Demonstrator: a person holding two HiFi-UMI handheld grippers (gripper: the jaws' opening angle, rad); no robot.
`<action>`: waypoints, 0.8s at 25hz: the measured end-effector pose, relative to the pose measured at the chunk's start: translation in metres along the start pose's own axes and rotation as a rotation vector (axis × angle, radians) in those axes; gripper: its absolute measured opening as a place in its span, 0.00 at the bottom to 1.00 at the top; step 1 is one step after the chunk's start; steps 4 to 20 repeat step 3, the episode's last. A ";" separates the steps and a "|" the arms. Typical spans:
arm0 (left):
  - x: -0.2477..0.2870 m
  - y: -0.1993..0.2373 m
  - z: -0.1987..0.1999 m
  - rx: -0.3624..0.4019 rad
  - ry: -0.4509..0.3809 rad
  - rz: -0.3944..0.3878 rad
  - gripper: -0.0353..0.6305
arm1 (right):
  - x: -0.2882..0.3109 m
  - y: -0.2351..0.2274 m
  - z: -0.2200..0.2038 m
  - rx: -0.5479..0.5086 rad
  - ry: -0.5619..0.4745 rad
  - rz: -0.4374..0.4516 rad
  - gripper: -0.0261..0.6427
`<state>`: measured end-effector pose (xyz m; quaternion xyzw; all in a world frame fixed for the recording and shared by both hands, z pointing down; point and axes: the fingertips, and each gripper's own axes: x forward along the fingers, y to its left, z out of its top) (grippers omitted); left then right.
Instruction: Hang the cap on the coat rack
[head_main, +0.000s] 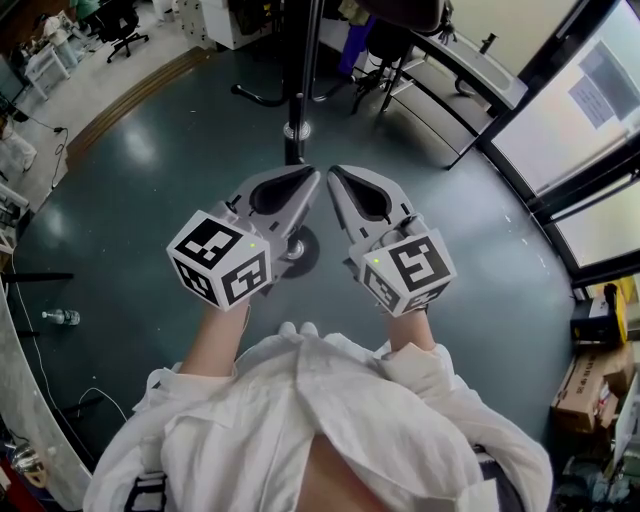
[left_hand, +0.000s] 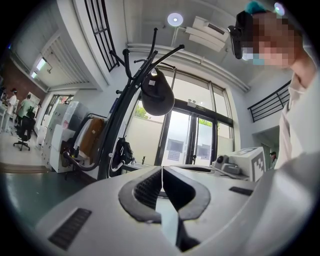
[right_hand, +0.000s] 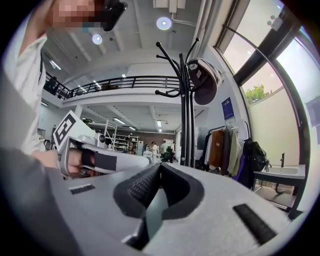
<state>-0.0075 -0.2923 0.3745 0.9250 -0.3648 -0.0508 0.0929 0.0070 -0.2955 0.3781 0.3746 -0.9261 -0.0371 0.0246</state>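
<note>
Coat rack (left_hand: 116, 135): black pole with upswept curved hooks at its top, standing on the dark floor (head_main: 150, 200) ahead of both tongs.

Cap (left_hand: 156, 92): dark, domed crown, hanging from one upper hook.

Left tongs (left_hand: 161, 172): tips pressed together, nothing between them, touching nothing.

Right tongs (right_hand: 159, 167): tips likewise pressed together, empty, just beside the left pair.

Position: the cap hangs high above and ahead of both tongs, well apart from them.
</note>
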 end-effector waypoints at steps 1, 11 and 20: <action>0.000 0.000 -0.001 0.000 0.002 -0.001 0.08 | 0.001 0.000 0.000 0.001 -0.001 0.000 0.04; 0.000 0.001 -0.002 0.000 0.007 -0.003 0.08 | 0.002 0.000 0.000 0.002 -0.002 0.000 0.04; 0.000 0.001 -0.002 0.000 0.007 -0.003 0.08 | 0.002 0.000 0.000 0.002 -0.002 0.000 0.04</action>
